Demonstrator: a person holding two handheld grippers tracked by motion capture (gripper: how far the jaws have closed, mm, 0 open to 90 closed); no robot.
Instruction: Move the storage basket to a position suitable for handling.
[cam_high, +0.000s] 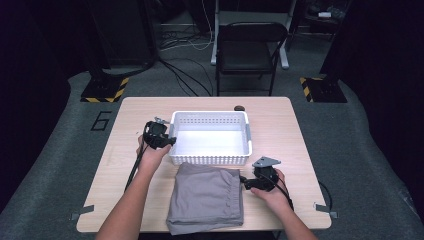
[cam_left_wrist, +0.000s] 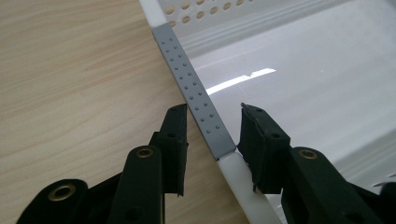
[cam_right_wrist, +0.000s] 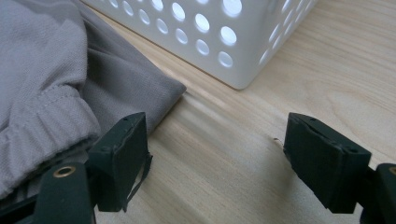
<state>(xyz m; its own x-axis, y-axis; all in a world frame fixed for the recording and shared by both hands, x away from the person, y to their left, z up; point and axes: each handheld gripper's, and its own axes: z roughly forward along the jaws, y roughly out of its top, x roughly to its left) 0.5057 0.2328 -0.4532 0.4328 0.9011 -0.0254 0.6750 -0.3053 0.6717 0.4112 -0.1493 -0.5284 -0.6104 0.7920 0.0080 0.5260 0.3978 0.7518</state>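
Observation:
A white perforated basket (cam_high: 210, 155) stands in the middle of the wooden table (cam_high: 280, 130), with nothing in it. Its left rim carries a grey dotted grip strip (cam_left_wrist: 187, 79). My left gripper (cam_high: 172, 141) is open and straddles that rim (cam_left_wrist: 215, 112), one jaw outside the basket and one inside. A folded grey garment (cam_high: 205, 197) with an elastic waistband (cam_right_wrist: 42, 121) lies in front of the basket. My right gripper (cam_high: 244, 181) is wide open at the garment's right edge (cam_right_wrist: 217, 123). Its left jaw sits by the cloth and its right jaw hangs over bare table, near the basket's corner (cam_right_wrist: 238, 56).
A small dark object (cam_high: 239, 107) lies on the table behind the basket. Beyond the table stands a black folding chair (cam_high: 250, 50), with cables (cam_high: 185, 75) on the floor. Bare tabletop lies left of the basket (cam_left_wrist: 70, 70) and right of the garment.

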